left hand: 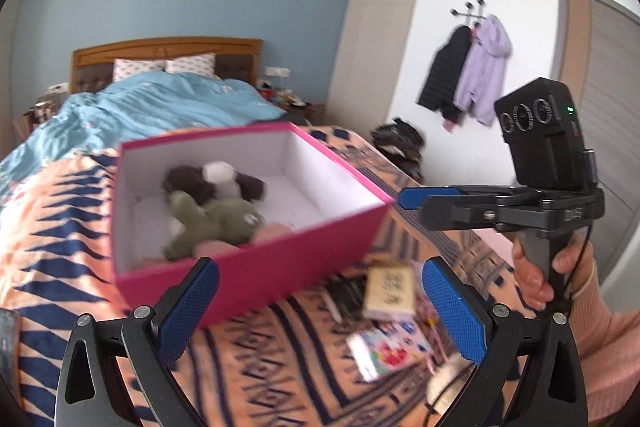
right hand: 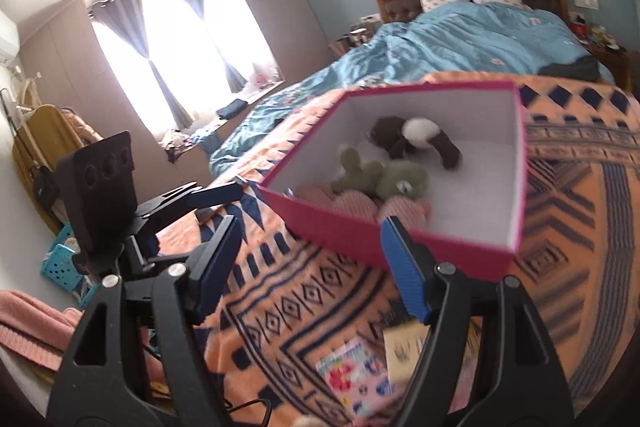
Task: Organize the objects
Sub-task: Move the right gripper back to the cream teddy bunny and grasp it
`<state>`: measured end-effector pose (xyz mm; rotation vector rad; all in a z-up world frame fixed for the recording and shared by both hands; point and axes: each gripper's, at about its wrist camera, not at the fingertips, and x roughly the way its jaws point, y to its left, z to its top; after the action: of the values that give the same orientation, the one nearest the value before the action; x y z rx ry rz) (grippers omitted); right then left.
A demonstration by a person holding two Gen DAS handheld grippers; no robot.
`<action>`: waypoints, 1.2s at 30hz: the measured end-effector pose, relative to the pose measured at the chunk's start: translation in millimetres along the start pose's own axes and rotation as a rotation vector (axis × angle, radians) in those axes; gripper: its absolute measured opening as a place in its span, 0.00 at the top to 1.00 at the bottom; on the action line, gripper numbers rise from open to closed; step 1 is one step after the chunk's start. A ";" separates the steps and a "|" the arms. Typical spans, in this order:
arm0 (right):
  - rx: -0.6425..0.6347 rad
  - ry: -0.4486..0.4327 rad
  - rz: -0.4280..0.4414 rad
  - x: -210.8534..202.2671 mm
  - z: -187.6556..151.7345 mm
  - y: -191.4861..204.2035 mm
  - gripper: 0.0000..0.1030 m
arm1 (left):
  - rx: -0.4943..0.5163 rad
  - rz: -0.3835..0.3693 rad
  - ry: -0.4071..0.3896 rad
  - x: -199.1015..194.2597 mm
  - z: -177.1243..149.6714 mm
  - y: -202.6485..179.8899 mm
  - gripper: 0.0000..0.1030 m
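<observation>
A pink box (left hand: 256, 267) with a white inside sits on the orange patterned blanket (left hand: 60, 227). It holds a brown-and-white plush (left hand: 216, 181), a green plush (left hand: 216, 223) and a pink plush (left hand: 216, 247). My left gripper (left hand: 320, 311) is open and empty, near the box's front wall. Loose booklets (left hand: 390, 343) and a beige card (left hand: 390, 293) lie on the blanket in front of it. My right gripper (right hand: 316, 267) is open and empty, near the box (right hand: 360, 235) too. The plush toys (right hand: 384, 179) show inside. The right gripper shows from the side in the left wrist view (left hand: 416, 201).
A bed with a blue duvet (left hand: 160, 107) lies behind the blanket. Coats (left hand: 468, 75) hang on the right wall, a pile of dark clothes (left hand: 400, 143) below. A window with curtains (right hand: 168, 39) and turquoise baskets (right hand: 60, 259) are at the left in the right wrist view.
</observation>
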<state>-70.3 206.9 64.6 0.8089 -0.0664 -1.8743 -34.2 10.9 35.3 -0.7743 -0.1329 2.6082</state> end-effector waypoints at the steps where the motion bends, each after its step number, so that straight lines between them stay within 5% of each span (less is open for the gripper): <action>1: 0.009 0.004 -0.019 -2.5 -6.3 -2.8 0.29 | 0.007 -0.012 0.013 2.6 -3.6 -5.0 0.00; 13: 0.202 0.117 -0.161 -31.1 -103.2 -43.6 0.29 | 0.106 -0.193 0.199 35.8 -52.1 -63.0 0.02; 20: 0.328 0.145 -0.149 -49.6 -153.8 -52.2 0.29 | 0.238 -0.319 0.304 45.6 -72.0 -106.0 0.19; 24: 0.362 0.125 -0.166 -67.2 -166.4 -51.3 0.29 | 0.325 -0.317 0.370 55.7 -84.8 -125.1 0.37; 33: 0.394 0.168 -0.184 -88.7 -198.4 -44.7 0.29 | 0.277 -0.314 0.424 64.8 -90.4 -110.4 0.57; 36: 0.354 0.183 -0.133 -84.7 -202.7 -32.7 0.42 | 0.243 -0.331 0.433 63.8 -90.1 -106.4 0.59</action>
<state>35.7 355.3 -62.2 1.2512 -0.2400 -1.9307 4.6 131.8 -50.6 -1.0987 0.1663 2.0492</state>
